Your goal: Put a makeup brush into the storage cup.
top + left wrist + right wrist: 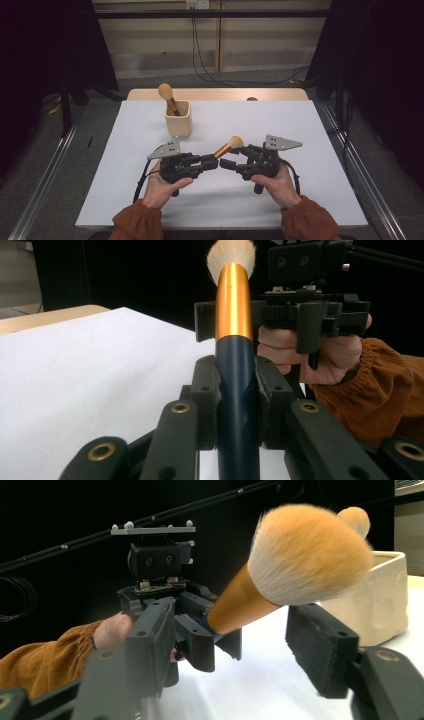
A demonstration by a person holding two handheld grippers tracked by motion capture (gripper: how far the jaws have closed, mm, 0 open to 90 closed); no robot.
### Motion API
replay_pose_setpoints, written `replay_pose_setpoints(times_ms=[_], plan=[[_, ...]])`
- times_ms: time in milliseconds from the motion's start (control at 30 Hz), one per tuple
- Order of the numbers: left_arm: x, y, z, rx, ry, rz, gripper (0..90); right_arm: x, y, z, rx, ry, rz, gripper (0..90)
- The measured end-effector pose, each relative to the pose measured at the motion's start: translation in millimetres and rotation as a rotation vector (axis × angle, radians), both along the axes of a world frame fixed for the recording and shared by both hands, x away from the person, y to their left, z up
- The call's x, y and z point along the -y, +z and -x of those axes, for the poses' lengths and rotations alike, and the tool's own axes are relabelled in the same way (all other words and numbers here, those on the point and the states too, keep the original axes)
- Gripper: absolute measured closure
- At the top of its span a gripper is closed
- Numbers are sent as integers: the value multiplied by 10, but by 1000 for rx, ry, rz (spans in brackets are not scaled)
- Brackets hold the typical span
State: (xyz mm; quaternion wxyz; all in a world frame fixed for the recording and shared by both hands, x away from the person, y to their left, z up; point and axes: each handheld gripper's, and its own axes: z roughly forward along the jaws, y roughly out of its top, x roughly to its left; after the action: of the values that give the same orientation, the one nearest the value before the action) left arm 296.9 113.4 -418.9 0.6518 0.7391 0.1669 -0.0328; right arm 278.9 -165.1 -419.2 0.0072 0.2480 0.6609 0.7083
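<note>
A makeup brush [229, 145] with a dark blue handle, a gold ferrule and a pale bristle head is held low over the white table [300, 130]. My left gripper [212, 162] is shut on its handle [236, 390], head pointing toward the right hand. My right gripper [232, 156] faces it from the right. In the right gripper view its two black jaws [237, 635] stand apart on either side of the ferrule and bristle head [310, 555], and the pads [320, 650] do not press on it.
A cream square cup [178, 125] stands at the middle back of the table with a second brush [166, 94] in it, head up. The cup [385, 600] is just beyond the held brush. A wooden strip [280, 94] runs along the far edge.
</note>
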Motion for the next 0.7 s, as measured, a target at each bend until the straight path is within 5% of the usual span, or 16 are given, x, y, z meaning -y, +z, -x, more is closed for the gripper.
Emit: replay_pose_setpoints(times_ms=[467, 700], plan=[[5, -36, 9, 5, -15, 34, 744, -79, -61, 8, -6, -16, -64, 615], [20, -46, 16, 7, -30, 33, 744, -72, -74, 2, -25, -5, -101, 658]])
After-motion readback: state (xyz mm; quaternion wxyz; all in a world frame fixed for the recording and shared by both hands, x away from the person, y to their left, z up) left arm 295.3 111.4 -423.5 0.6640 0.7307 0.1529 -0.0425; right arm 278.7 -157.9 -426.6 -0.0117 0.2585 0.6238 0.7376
